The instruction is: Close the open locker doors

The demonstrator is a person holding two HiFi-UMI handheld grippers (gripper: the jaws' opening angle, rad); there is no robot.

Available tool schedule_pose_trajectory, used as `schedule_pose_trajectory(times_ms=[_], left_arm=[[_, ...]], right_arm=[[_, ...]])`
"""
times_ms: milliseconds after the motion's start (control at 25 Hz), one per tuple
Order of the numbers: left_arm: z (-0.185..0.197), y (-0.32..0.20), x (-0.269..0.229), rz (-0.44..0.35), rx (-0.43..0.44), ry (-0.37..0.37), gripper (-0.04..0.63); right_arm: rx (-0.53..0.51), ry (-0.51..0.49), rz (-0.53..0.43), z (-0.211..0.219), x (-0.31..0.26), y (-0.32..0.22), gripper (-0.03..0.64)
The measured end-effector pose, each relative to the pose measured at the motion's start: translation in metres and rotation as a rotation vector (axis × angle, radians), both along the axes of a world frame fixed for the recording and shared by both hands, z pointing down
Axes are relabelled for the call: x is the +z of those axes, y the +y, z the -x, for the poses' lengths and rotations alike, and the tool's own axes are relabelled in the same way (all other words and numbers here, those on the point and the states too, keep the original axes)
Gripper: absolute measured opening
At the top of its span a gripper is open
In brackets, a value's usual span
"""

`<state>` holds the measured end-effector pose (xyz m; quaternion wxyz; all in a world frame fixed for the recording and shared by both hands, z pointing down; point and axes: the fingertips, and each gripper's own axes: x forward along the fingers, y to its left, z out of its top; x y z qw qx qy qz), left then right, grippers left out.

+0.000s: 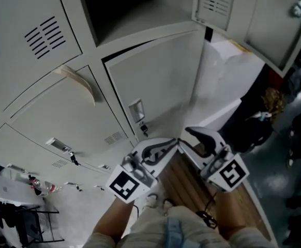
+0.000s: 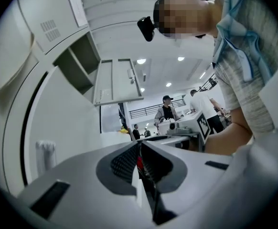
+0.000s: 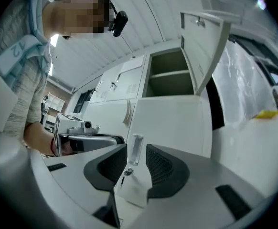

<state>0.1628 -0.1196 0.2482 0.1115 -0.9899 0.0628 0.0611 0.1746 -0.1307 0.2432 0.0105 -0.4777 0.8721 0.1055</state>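
Observation:
In the head view a grey lower locker door (image 1: 158,79) stands slightly ajar, a dark gap along its top edge and a small latch handle (image 1: 136,110) on it. Above it an upper locker compartment (image 1: 124,4) is wide open, its door (image 1: 233,9) swung out to the right. Both grippers are low in front of the lower door, touching neither door. My left gripper (image 1: 161,148) (image 2: 140,144) is shut on nothing. My right gripper (image 1: 198,135) (image 3: 136,150) is open, and the latch handle (image 3: 137,140) shows through its gap. The open upper door (image 3: 203,51) hangs over its compartment (image 3: 170,75).
Closed lockers (image 1: 62,107) fill the left. A white plastic sheet (image 1: 228,76) hangs right of the lower door, with dark items (image 1: 254,123) beyond. A wooden bench (image 1: 186,185) lies below the grippers, a cart (image 1: 11,190) at lower left. People (image 2: 167,111) stand far behind.

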Motion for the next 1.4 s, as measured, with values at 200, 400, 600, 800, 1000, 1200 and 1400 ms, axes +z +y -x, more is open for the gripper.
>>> schedule_pose_trajectory(times_ms=[200, 400, 600, 800, 1000, 1200, 1400], left_arm=[[-0.022, 0.025, -0.068, -0.154, 0.098, 0.078, 0.008], [-0.051, 0.051, -0.113, -0.243, 0.183, 0.159, 0.008], [-0.086, 0.07, -0.142, -0.325, 0.27, 0.177, 0.008], [-0.113, 0.071, -0.159, -0.36, 0.279, 0.167, 0.008], [-0.136, 0.068, -0.176, -0.36, 0.293, 0.193, 0.008], [-0.152, 0.07, -0.191, -0.36, 0.309, 0.222, 0.008], [-0.159, 0.073, -0.201, -0.376, 0.317, 0.23, 0.008]], right_arm=[[0.094, 0.015, -0.204, -0.029, -0.068, 0.033, 0.123], [0.22, -0.064, -0.343, -0.073, -0.107, 0.065, 0.123], [0.324, -0.059, -0.438, -0.122, -0.136, 0.09, 0.123], [0.417, -0.056, -0.415, -0.162, -0.161, 0.093, 0.123], [0.465, -0.044, -0.414, -0.187, -0.183, 0.089, 0.123], [0.455, -0.126, -0.414, -0.206, -0.194, 0.086, 0.123], [0.425, -0.122, -0.408, -0.209, -0.206, 0.075, 0.123]])
